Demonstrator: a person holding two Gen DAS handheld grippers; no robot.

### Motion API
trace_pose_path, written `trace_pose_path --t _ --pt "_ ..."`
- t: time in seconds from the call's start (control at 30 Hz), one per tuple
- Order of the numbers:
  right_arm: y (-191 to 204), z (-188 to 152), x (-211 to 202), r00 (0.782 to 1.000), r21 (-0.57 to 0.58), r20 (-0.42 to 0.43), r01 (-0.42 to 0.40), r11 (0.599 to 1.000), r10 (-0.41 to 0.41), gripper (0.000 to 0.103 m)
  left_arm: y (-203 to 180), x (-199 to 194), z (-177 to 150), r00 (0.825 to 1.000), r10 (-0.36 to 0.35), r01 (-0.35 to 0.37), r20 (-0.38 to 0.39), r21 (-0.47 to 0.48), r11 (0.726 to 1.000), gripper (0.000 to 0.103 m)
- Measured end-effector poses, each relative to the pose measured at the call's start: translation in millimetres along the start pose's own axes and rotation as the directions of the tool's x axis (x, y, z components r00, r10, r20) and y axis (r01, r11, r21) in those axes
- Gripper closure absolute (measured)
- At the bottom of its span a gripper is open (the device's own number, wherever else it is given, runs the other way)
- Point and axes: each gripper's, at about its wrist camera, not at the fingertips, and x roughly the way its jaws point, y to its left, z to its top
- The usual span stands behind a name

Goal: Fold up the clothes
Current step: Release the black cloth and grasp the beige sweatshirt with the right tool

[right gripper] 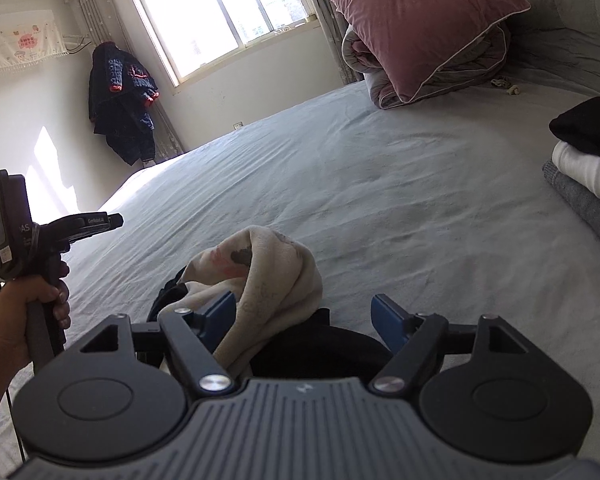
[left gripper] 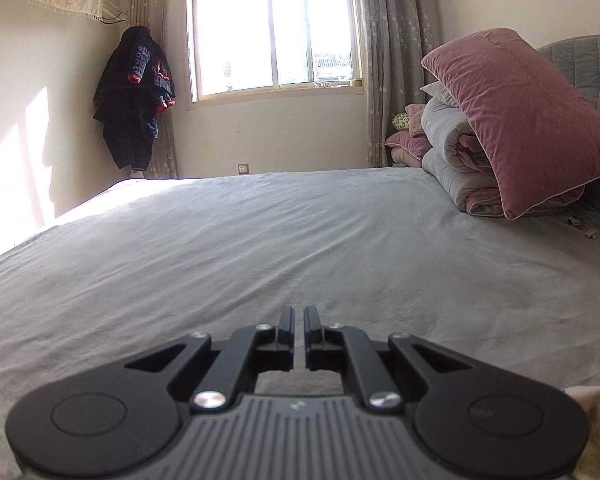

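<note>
On the bed (right gripper: 380, 168), the spread right claw (right gripper: 304, 316) straddles a cream garment (right gripper: 268, 280) unpinched, the left claw (left gripper: 299, 316) pressed together empty; closing now risks snagging the dark cloth (right gripper: 312, 344) beneath.

A wide stretch of grey bed sheet (left gripper: 300, 240) lay open ahead of the left claw (left gripper: 299, 312), whose jaws were drawn nearly together with nothing between them. The way toward the window wall (left gripper: 276, 140) was unobstructed across the mattress. At the far right a pink pillow (left gripper: 528, 120) leaning on a rolled quilt (left gripper: 456, 160) closed off the headboard corner. In the right wrist view a cream garment (right gripper: 268, 280) bunched over dark cloth (right gripper: 316, 348) filled the space between the spread blue fingers (right gripper: 388, 320) of the right claw (right gripper: 304, 314). A stack of folded clothes (right gripper: 584, 168) blocked the right edge; the person's left hand (right gripper: 28, 312) held the left edge.
</note>
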Motion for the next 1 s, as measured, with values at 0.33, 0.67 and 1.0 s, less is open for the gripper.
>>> trace_pose_path --t 0.33,0.67,1.0 --pt "16.4 -11.6 14.7 0.998 -0.088 -0.064 -0.001 0.996 -0.005 0.025 15.9 -17.8 -15.8 0.996 -0.032 0.034 -0.079 0.03 0.999 0.062" --pt "34.3 -20.5 13.3 0.991 -0.128 -0.113 -0.079 0.989 0.065 0.025 23.1 -53.3 -48.6 0.977 -0.117 0.12 -0.176 0.007 0.993 0.044" --pt "49.9 -39.6 9.6 0.975 -0.103 -0.177 -0.151 0.983 0.132 0.025 9.7 -71.8 -92.5 0.9 -0.329 0.294 -0.285 -0.16 0.942 0.039"
